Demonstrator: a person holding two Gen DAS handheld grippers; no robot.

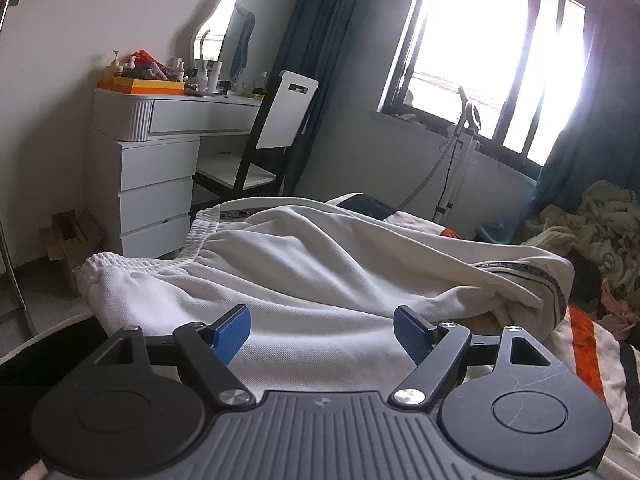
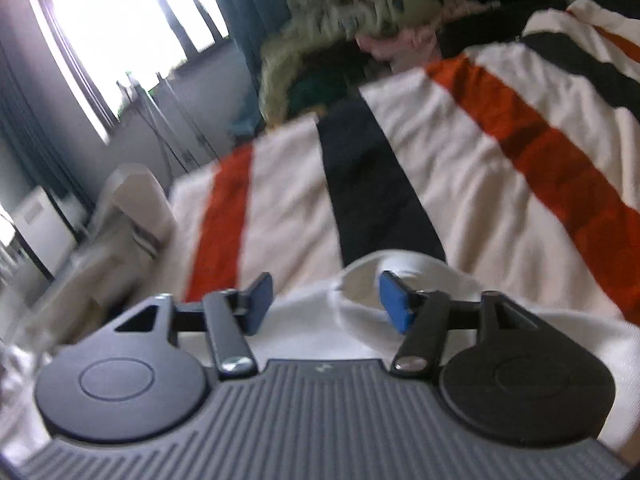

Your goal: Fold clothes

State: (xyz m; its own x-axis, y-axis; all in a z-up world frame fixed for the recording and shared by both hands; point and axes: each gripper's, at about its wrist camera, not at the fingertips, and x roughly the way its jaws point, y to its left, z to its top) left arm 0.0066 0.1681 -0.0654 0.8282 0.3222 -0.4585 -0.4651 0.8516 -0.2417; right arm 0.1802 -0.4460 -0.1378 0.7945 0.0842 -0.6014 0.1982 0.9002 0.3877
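The white pants (image 1: 304,264) lie spread on the bed, across the middle of the left wrist view, with the stretchy waistband at the left of the frame and a dark striped band at the right. The left gripper (image 1: 322,334) hangs just above the cloth at the bottom of the frame, and its blue fingers (image 1: 232,336) are spread wide with nothing gripped. In the blurry right wrist view, a fold of the white pants (image 2: 360,284) rises between the fingers (image 2: 394,306) of the right gripper (image 2: 326,300), but they are apart and not squeezing it. Under the pants is a striped blanket (image 2: 500,168), white, orange and black. A fuzzy green pile (image 2: 360,4) sits at the top of that frame. In the left wrist view, a white desk (image 1: 160,152) with drawers stands at the upper left, with a chair (image 1: 272,136) beside it and a bright window (image 1: 500,52) at the upper right.
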